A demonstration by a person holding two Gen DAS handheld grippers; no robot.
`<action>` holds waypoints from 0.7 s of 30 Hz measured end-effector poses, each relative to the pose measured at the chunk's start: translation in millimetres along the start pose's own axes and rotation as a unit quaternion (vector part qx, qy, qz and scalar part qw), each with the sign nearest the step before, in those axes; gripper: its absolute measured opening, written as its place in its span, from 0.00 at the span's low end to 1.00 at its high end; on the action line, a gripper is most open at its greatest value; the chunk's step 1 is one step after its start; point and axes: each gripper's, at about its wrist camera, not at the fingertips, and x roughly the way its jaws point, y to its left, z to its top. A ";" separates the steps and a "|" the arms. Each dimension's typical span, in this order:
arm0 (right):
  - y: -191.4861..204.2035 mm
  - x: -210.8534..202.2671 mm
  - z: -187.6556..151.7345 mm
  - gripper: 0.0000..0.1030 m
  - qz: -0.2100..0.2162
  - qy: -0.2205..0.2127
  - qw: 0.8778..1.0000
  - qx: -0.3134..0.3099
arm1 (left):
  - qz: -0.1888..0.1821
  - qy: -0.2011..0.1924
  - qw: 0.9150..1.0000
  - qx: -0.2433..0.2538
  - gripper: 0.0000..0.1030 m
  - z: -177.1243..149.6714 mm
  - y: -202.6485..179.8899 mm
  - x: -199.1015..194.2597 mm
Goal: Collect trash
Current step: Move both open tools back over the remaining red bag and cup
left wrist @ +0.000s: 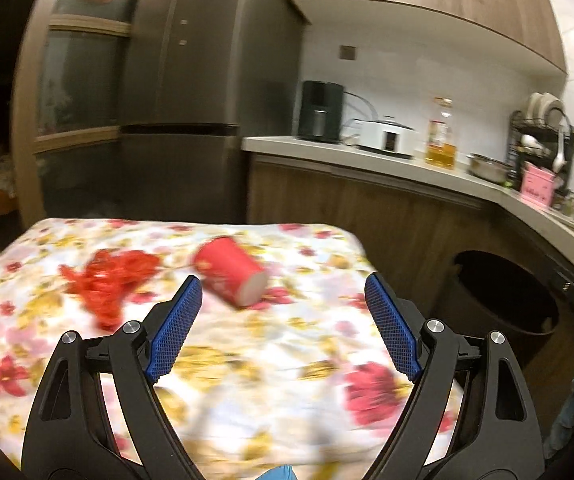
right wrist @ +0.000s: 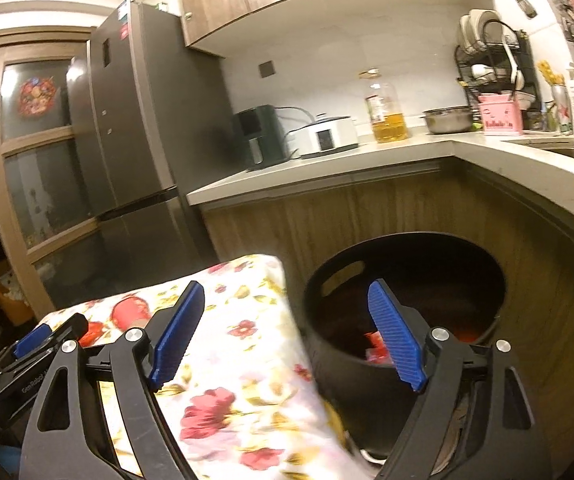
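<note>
My left fingers [left wrist: 283, 292] stand wide apart with nothing between them, hanging over the table [left wrist: 247, 360], which wears a flowered cloth. Ahead of them, toward the far side of the table, a red paper cup [left wrist: 231, 274] lies on its side, its pale open mouth turned toward me and to the right. Just left of the cup sits a crumpled red plastic wrapper [left wrist: 107, 280], apart from it. The left blue pad [left wrist: 175, 330] reaches up between the two pieces without touching either, as far as the blur lets me tell.

My right fingers [right wrist: 287, 300] are also spread wide and hold nothing. They straddle the right edge of the table [right wrist: 255, 360]: one pad over the cloth, the other over the dark round trash bin [right wrist: 367, 384] that stands on the floor just beside the table. Something red [right wrist: 377, 346] lies down inside the bin; I cannot make out what it is. In the left wrist view the same bin [left wrist: 499, 320] shows to the right of the table.

From the right wrist I can see my left gripper [right wrist: 35, 340] low at the left, and the red cup [right wrist: 131, 312] past it on the cloth.

Beyond stand a grey refrigerator [left wrist: 183, 80] and a kitchen counter [left wrist: 367, 158] carrying a bottle of oil [left wrist: 441, 136].
</note>
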 end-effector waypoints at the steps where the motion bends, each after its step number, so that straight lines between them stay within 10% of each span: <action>1: 4.2 1.5 -0.9 0.79 0.004 0.001 1.000 -0.002 | 0.011 0.000 1.000 -0.003 0.80 -1.2 8.4 -0.5; 21: 116.5 60.5 -33.7 0.79 0.077 0.035 0.993 -0.077 | 0.132 0.023 0.989 -0.063 0.79 -10.6 131.7 29.8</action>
